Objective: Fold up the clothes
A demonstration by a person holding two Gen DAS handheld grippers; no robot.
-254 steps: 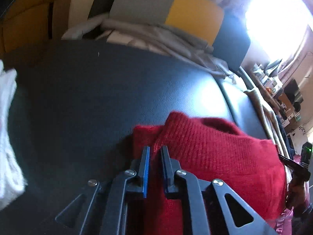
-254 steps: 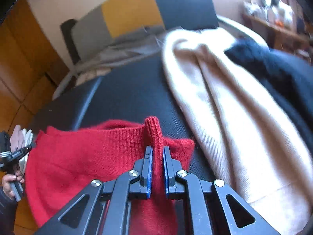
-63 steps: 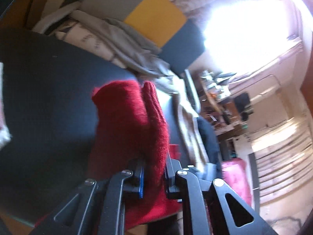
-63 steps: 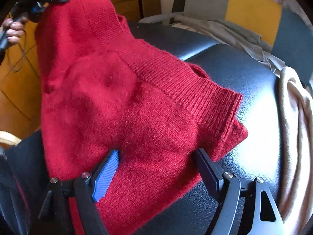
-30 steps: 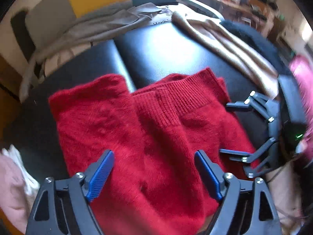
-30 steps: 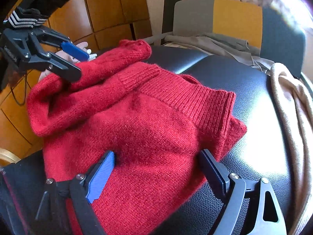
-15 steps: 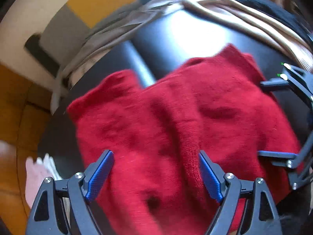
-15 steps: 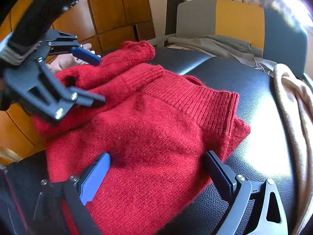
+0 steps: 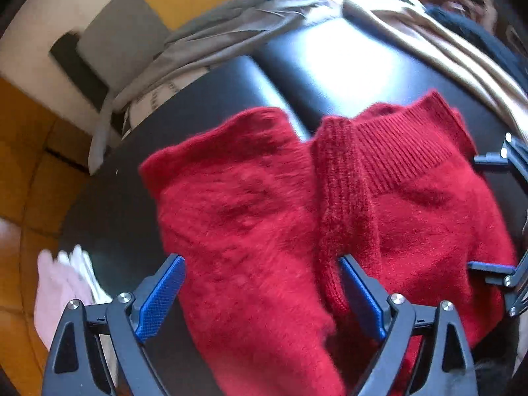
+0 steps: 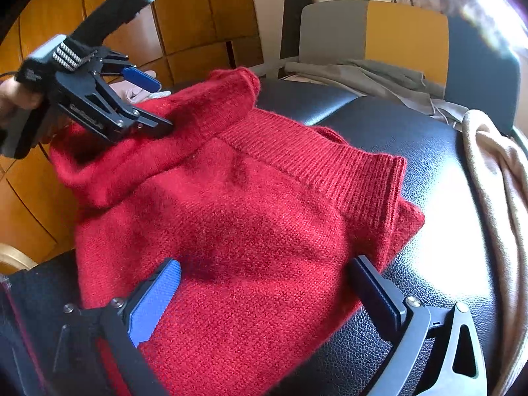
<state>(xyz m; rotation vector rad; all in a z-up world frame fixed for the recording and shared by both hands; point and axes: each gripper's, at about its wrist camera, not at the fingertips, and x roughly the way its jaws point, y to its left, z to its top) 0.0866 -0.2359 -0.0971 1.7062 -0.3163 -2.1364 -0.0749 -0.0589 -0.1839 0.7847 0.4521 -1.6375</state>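
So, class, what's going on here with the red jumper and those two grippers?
A person is folding a red jumper on a black padded surface, with a hand-held gripper in each hand. The left gripper is wide open over the jumper, its fingers low against the knit but pinching nothing. The right gripper is just finishing opening, with the jumper lying loose between its fingers. One part of the jumper already lies doubled over the rest. A beige garment lies beside it.

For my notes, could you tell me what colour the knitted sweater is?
Red, the fuzzy knitted sweater, clearest in the right wrist view.
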